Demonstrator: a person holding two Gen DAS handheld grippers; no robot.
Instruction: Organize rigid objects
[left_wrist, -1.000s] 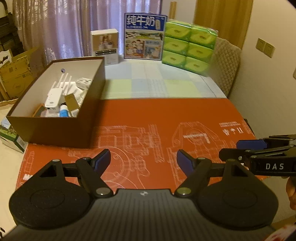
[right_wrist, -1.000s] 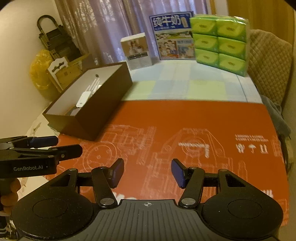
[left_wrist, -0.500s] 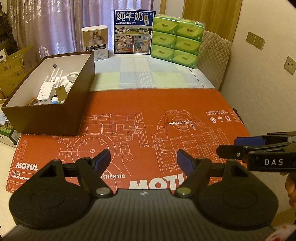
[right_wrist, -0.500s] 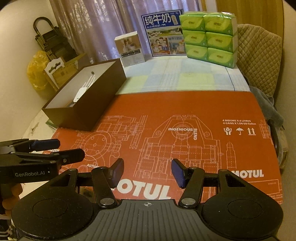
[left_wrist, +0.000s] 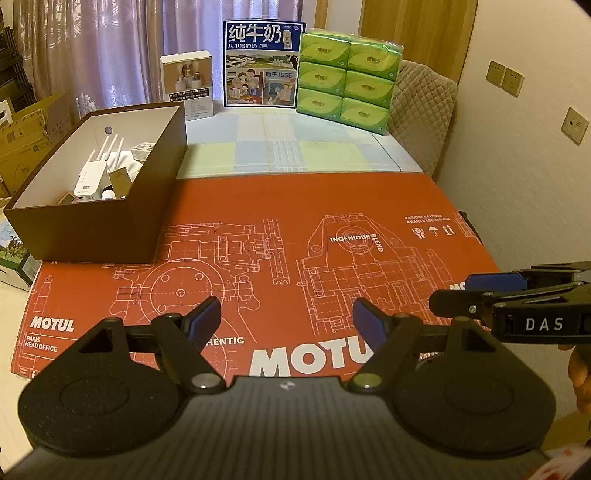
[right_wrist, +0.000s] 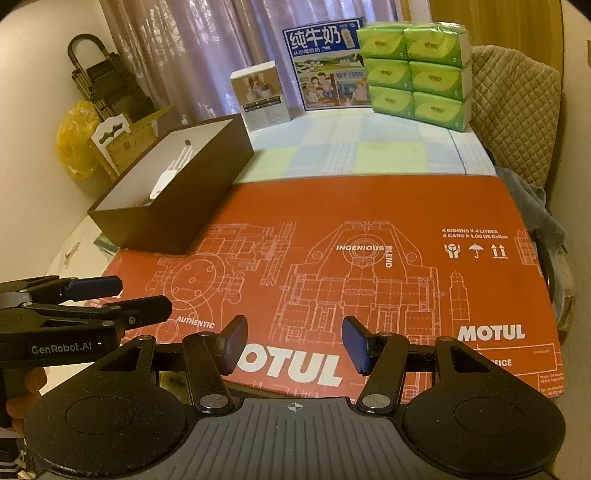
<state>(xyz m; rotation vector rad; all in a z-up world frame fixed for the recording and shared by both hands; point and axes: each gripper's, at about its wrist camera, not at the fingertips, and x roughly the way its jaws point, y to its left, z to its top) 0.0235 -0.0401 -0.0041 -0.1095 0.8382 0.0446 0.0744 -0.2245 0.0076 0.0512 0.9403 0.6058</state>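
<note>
Your left gripper (left_wrist: 287, 320) and right gripper (right_wrist: 294, 344): jaws released, empty, above red mat (left_wrist: 295, 221); brown box (left_wrist: 96, 225) on mat's far-left corner.

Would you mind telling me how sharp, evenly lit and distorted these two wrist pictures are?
Left wrist view: warm, dim indoor light, print on the red mat crisp, straight edges bowed by the fisheye, corners vignetted. Right wrist view: same warm cast, slightly softer on the brown box and far packages, curtains blurred, dark corners.
</note>
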